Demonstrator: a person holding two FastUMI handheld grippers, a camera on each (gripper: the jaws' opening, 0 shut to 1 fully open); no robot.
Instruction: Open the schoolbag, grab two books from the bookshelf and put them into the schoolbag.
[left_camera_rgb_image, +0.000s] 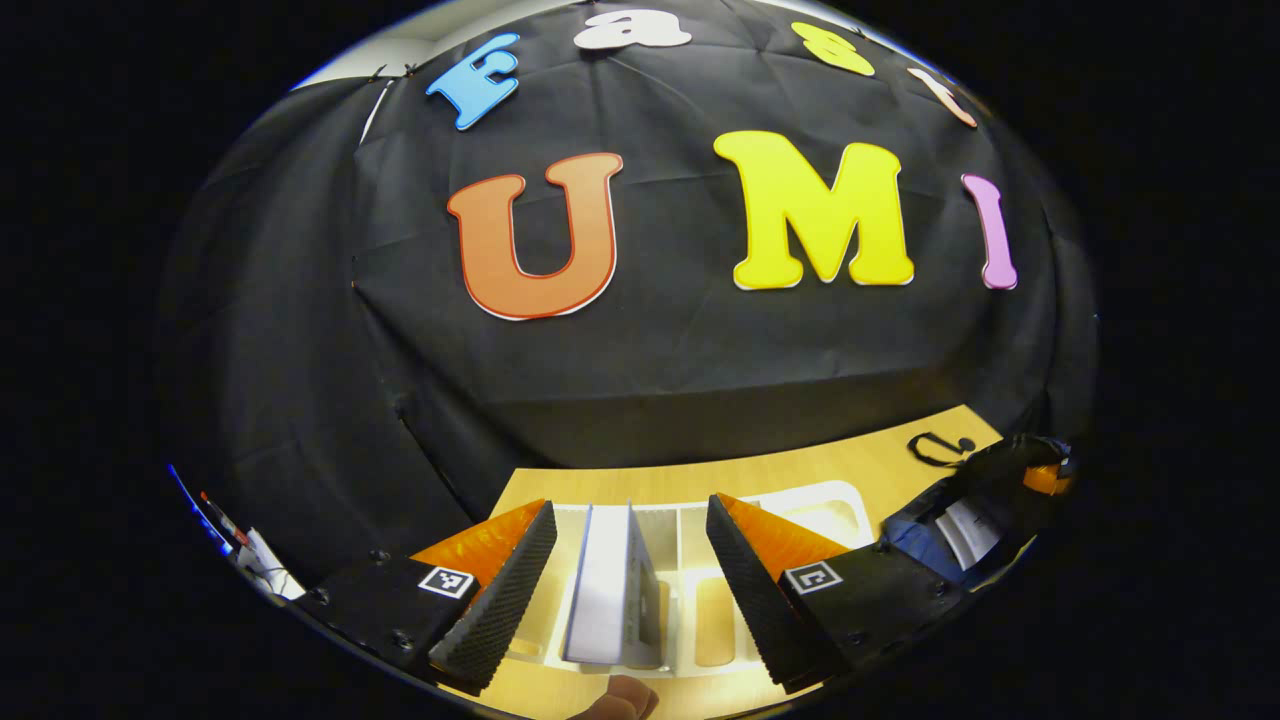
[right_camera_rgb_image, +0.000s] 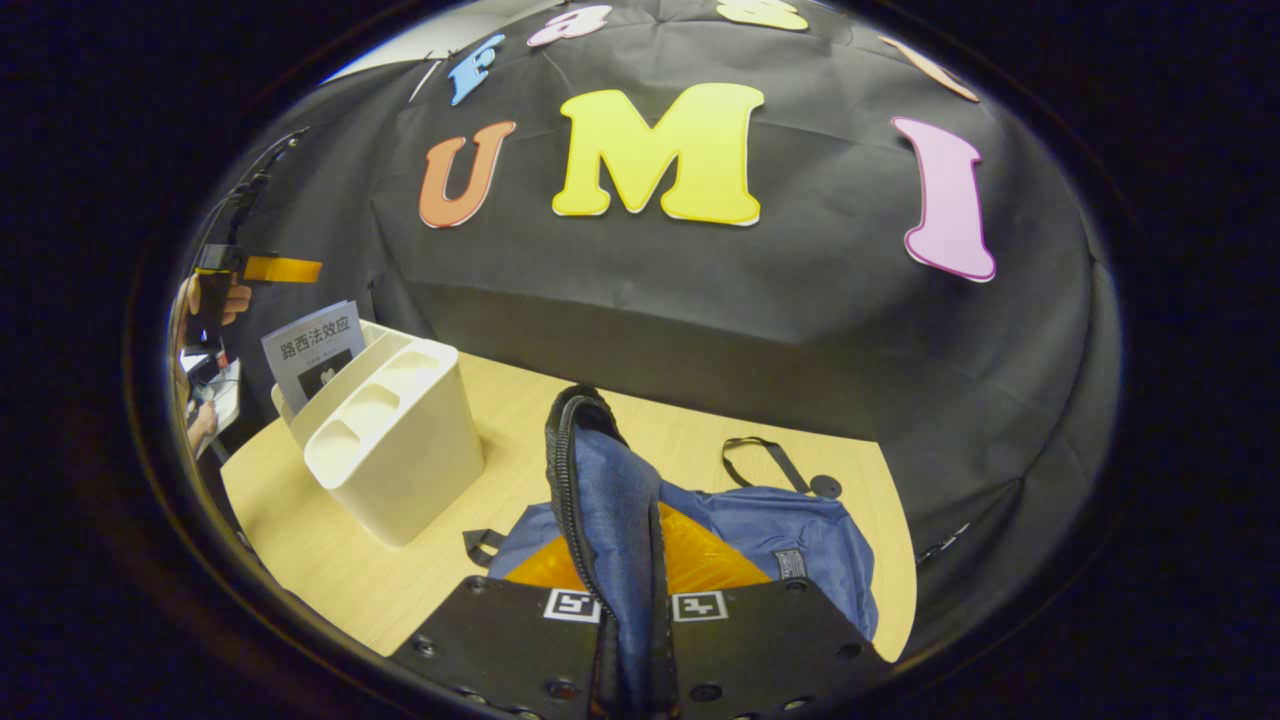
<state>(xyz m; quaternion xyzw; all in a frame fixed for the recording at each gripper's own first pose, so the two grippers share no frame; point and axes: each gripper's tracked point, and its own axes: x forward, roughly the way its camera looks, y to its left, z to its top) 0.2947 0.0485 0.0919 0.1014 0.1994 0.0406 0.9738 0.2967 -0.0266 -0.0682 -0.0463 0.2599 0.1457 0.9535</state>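
While the left gripper (left_camera_rgb_image: 625, 590) is hanging with its fingers spread wide and touching nothing, a book (left_camera_rgb_image: 612, 585) is standing upright between them in the white bookshelf (left_camera_rgb_image: 820, 500). Off beyond its right finger, the schoolbag (left_camera_rgb_image: 985, 500) is lying at the table (left_camera_rgb_image: 800, 465) edge. Seen from the right gripper view, the right gripper (right_camera_rgb_image: 630, 670) is pinching the schoolbag's (right_camera_rgb_image: 760, 525) zippered flap (right_camera_rgb_image: 600, 500) upright, fingers pressed together on it; bare tabletop is lying between bag and bookshelf (right_camera_rgb_image: 395, 440).
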